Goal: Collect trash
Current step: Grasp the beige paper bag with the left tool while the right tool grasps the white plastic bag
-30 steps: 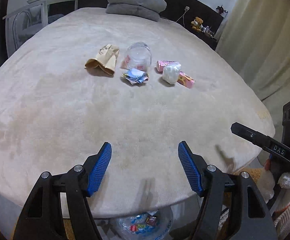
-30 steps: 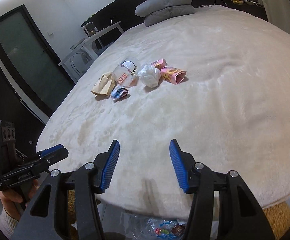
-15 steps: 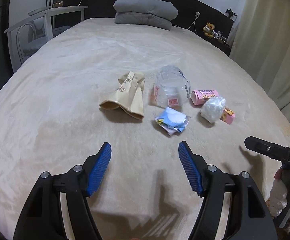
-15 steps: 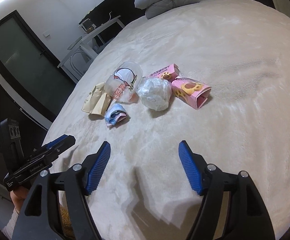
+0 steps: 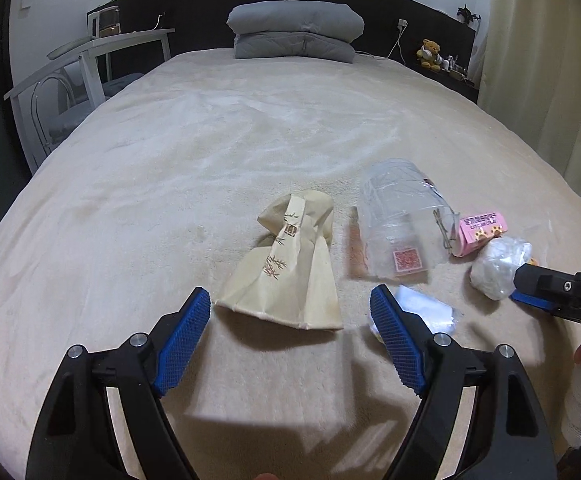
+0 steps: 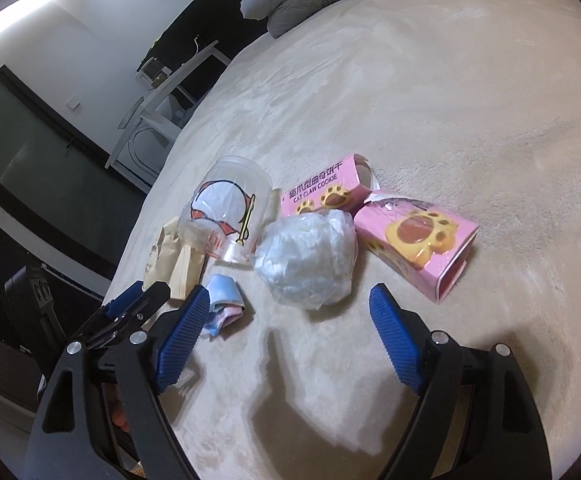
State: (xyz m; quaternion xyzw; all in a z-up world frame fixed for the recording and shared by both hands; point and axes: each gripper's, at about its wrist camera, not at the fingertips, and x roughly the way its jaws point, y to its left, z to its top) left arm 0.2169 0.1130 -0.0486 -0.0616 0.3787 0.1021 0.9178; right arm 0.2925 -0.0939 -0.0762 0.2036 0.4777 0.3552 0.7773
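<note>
Trash lies in a cluster on the beige bed. A tan paper bag (image 5: 286, 268) lies just ahead of my open, empty left gripper (image 5: 290, 336). Right of it are a clear plastic jar (image 5: 400, 228), a blue-white wrapper (image 5: 426, 312), a crumpled white plastic ball (image 5: 498, 268) and a pink cookie box (image 5: 478, 232). My right gripper (image 6: 286, 336) is open and empty, just short of the plastic ball (image 6: 306, 260). Around the ball lie the jar (image 6: 226, 216), the wrapper (image 6: 222, 300), two pink boxes (image 6: 418, 240) (image 6: 322, 192) and the paper bag (image 6: 170, 260).
The bed (image 5: 210, 152) stretches far back to grey folded pillows (image 5: 294, 28) at a dark headboard. A white table and chair (image 5: 74, 80) stand left of the bed. Curtains (image 5: 550, 80) hang at the right. The left gripper's tips (image 6: 130, 308) show at the right wrist view's left.
Both grippers have moved forward from the bed's edge to the trash cluster. The left now faces the paper bag, the right faces the plastic ball. Both stay open.
</note>
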